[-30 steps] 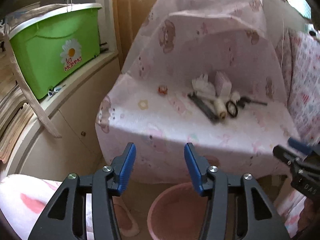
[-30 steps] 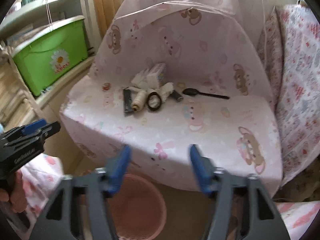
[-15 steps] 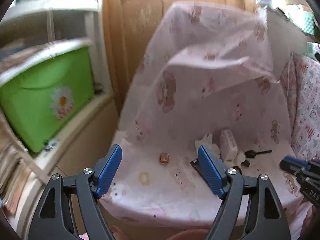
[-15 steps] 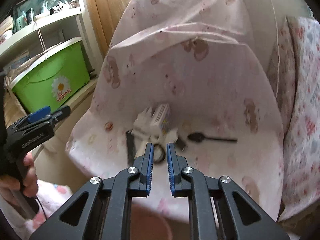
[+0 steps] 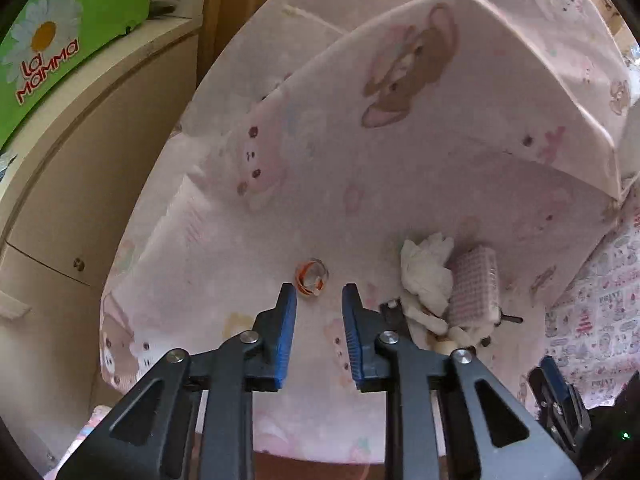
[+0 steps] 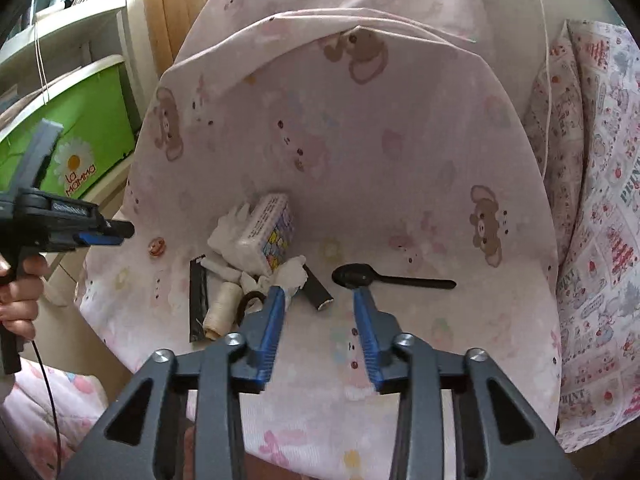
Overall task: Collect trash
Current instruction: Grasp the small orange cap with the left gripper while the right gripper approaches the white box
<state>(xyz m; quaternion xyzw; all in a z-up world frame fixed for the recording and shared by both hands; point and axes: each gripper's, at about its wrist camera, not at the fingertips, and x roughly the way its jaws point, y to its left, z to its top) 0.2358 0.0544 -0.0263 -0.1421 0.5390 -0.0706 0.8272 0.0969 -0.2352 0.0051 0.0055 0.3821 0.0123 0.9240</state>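
A small wrapper (image 5: 311, 277) is lying just ahead of the left jaws, a tissue (image 5: 426, 276) and a box (image 5: 475, 282) sitting to their right.

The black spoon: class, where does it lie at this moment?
In the right wrist view, the black spoon lies flat on the pink printed sheet, alone at the right end of the litter, right of the crumpled white tissue.

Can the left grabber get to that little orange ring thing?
Probably yes. The left gripper is just short of the small orange ring, its jaws closing with nothing between them, and only bare pink cover lies around the ring.
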